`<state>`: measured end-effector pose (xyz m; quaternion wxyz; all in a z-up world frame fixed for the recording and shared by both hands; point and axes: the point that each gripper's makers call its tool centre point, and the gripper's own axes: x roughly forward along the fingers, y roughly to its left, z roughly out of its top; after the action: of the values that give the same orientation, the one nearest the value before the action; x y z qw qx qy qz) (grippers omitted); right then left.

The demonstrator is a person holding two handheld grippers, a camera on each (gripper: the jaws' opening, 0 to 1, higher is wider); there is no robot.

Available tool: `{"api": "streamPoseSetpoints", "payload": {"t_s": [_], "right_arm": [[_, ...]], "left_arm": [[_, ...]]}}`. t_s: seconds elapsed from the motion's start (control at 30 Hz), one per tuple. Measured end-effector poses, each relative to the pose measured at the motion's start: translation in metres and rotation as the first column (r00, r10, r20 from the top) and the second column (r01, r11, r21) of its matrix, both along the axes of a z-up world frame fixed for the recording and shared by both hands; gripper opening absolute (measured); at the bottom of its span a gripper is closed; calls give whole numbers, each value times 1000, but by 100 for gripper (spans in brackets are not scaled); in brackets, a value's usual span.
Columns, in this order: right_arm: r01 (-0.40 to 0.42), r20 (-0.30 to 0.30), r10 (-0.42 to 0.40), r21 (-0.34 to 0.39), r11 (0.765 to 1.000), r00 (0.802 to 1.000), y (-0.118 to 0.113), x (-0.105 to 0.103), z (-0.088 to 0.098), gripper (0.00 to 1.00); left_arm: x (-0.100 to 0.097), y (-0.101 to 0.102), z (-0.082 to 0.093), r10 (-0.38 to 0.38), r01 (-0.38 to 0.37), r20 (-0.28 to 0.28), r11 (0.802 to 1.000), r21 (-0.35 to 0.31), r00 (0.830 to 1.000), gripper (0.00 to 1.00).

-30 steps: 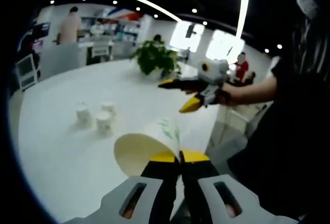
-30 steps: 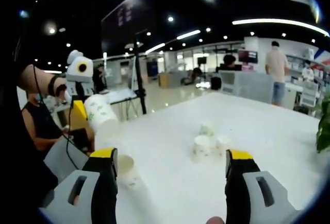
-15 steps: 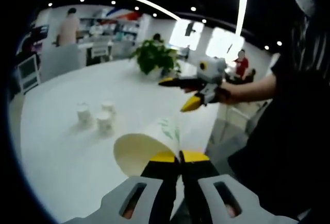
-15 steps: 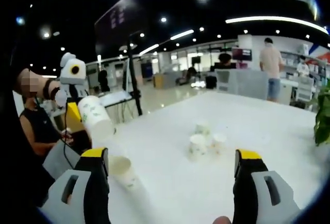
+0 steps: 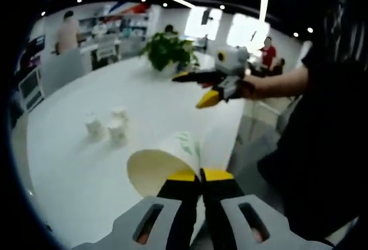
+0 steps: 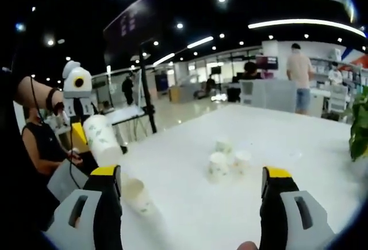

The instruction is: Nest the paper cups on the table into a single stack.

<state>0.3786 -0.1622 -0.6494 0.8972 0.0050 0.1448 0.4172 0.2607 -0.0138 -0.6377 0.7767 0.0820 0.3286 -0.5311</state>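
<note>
White paper makes up every cup here, and we see five of them. In the left gripper view, the left hand-held gripper (image 5: 200,175) has its yellow-tipped jaws clenched on the rim of one cup (image 5: 164,164), which is held above the near edge of the white counter (image 5: 75,164), mouth toward the camera, with a green print on its side. In the right gripper view we see the same cup (image 6: 103,141) in the air at left, pinched by the left hand-held gripper (image 6: 79,134). Three cups (image 5: 107,125) stand upright in a tight cluster on the counter, well apart from the held cup; in the right gripper view this cluster (image 6: 226,158) sits near the middle of the counter (image 6: 322,164). A fifth cup (image 6: 134,195) stands upright on the counter just beside the right gripper's left jaw. The right hand-held gripper (image 6: 192,178) is released, its jaws spread wide with nothing between them; in the left gripper view we see it (image 5: 192,89) held in a hand above the far side of the counter, jaws parted. A potted plant (image 5: 164,49) stands at the counter's far end. A person (image 6: 299,80) stands in the background.
</note>
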Motion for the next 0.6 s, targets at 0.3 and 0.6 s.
{"api": "streamPoseSetpoints", "payload": {"t_s": [0.3, 0.6], "right_arm": [[-3, 4, 3, -13, 1000, 1000, 2, -6, -7, 100], [22, -7, -22, 13, 1000, 1000, 2, -7, -8, 100]], "left_arm": [[-2, 12, -9, -31, 30, 14, 993, 118, 999, 0], [-2, 17, -10, -101, 89, 49, 974, 207, 994, 0]]}}
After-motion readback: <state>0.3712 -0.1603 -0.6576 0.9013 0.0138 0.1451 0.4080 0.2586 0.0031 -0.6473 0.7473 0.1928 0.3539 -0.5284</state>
